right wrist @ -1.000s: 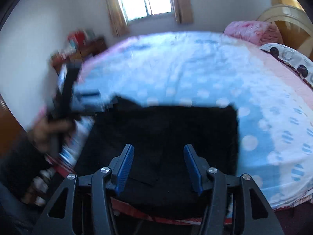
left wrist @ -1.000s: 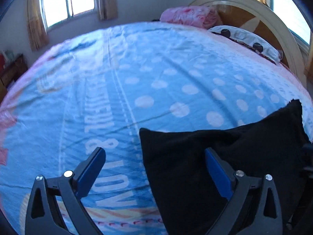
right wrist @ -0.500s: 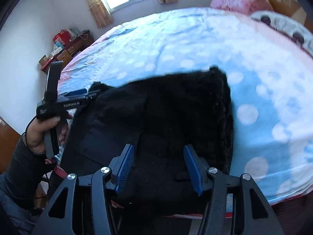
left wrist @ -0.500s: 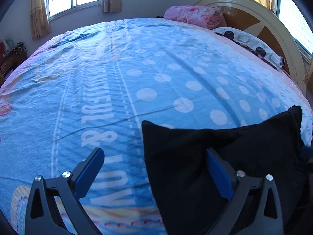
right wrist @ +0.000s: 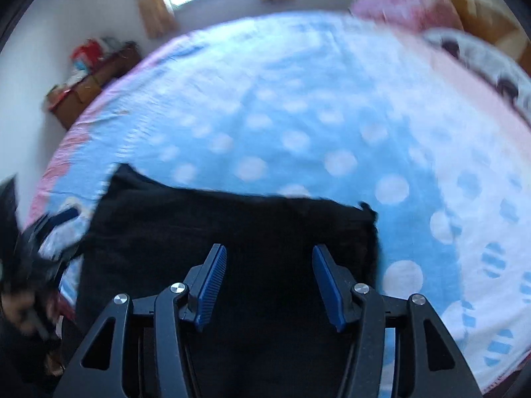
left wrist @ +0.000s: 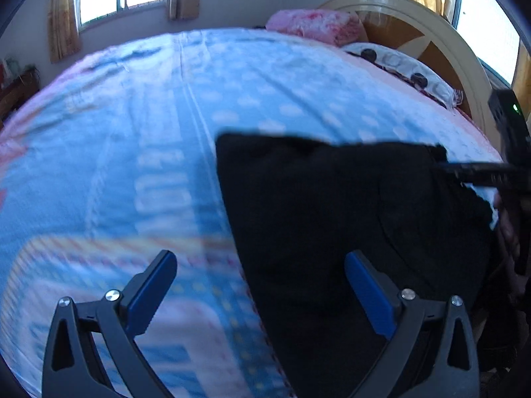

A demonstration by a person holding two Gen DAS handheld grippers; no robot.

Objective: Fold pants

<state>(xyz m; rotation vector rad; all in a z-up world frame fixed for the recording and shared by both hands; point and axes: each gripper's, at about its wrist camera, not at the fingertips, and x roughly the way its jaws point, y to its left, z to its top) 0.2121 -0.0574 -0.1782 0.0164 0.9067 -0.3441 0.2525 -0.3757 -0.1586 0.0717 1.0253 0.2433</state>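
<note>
The bed point(left wrist: 139, 139), spread with a blue polka-dot sheet point(right wrist: 298, 126), fills both views, and the pants point(left wrist: 332, 219) lie on its near edge as a compact black rectangle with a fairly straight far hem; compared with half a second ago, when the right wrist view looked down on a fold of cloth lying across the pile and on the left tool beside it, that camera has pulled back and levelled out, so the pants now show as a flat slab low in its frame point(right wrist: 239, 232); both views are smeared with motion blur, which suggests that the tools are moving away from the cloth rather than working it; the left claw point(left wrist: 262, 285) stands wide open, its left finger over bare sheet and its right finger over the black fabric, holding nothing; the right claw point(right wrist: 268, 282) is also parted and empty, both blue pads hovering above the pants with a clear gap between them; in the left view the right tool appears at the right rim by the far right corner of the pile, whether touching it I cannot tell; the pink blanket point(left wrist: 312, 25) and the spotted pillow point(left wrist: 401, 66) sit well apart at the headboard; my judgement is that the last fold has just been laid and released, so the task looks close to done, with at most a corner to tidy.
</note>
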